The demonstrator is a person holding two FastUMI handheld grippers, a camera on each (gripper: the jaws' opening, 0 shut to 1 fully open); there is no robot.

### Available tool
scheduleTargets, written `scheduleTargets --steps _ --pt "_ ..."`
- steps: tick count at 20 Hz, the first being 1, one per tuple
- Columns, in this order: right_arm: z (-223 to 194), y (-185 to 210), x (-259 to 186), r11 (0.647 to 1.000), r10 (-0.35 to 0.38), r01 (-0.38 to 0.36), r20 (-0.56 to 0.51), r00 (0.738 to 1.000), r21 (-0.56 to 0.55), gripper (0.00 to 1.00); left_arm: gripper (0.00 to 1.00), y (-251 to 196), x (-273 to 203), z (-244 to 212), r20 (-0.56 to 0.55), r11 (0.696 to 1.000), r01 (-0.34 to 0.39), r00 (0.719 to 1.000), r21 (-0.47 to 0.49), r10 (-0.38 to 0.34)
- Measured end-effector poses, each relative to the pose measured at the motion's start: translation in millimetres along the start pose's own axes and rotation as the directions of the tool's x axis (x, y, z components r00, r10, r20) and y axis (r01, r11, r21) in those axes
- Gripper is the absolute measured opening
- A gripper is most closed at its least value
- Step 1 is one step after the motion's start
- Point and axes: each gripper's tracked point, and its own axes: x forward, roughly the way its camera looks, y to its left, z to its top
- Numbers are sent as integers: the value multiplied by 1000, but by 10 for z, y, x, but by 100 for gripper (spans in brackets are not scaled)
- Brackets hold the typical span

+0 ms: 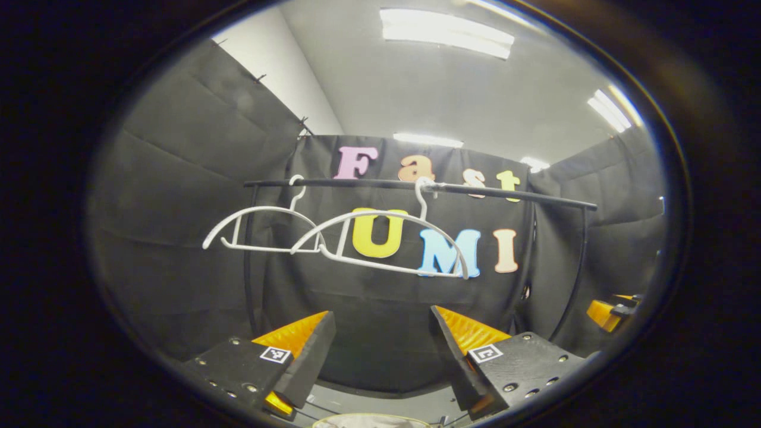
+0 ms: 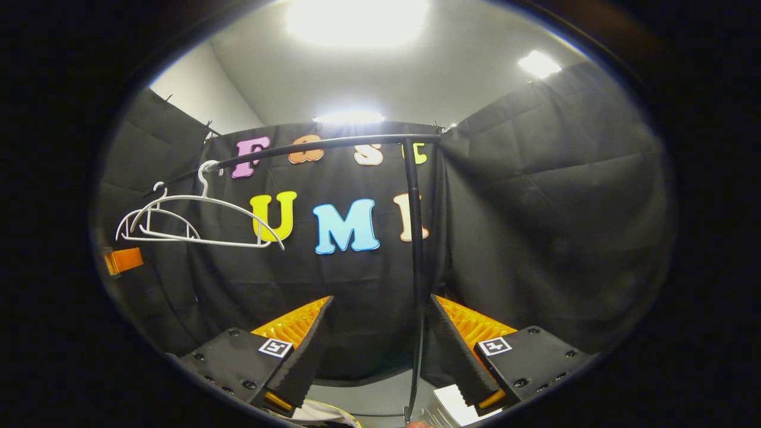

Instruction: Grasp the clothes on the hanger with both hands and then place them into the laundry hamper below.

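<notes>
Two white hangers [image 1: 357,238] hang bare on a black rail [image 1: 416,186], straight ahead of my left gripper [image 1: 381,312] and above it. Its jaws stand wide apart with nothing between them. A pale rounded edge [image 1: 371,421] peeks in below the fingers; I cannot tell whether it is the hamper's rim or cloth. In the right gripper view the same hangers [image 2: 196,217] are up at the left. My right gripper [image 2: 381,300] is open and holds nothing. Something pale [image 2: 324,413] lies under its left finger.
The rail's black upright post [image 2: 416,238] runs down just inside the right gripper's right finger. A white object [image 2: 455,404] lies low beside that finger. The other gripper [image 1: 612,312] shows at the far right of the left gripper view. Black cloth walls close in all around.
</notes>
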Motion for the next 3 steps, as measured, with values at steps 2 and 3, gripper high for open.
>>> scheduleTargets --steps 2,3 --pt "-64 77 5 1000 1 -1 -25 1000 11 92 92 24 44 -110 -19 1000 2 1000 13 -2" --pt "-67 114 -7 1000 7 -6 -31 999 15 92 92 25 58 -141 -25 1000 7 1000 20 -7"
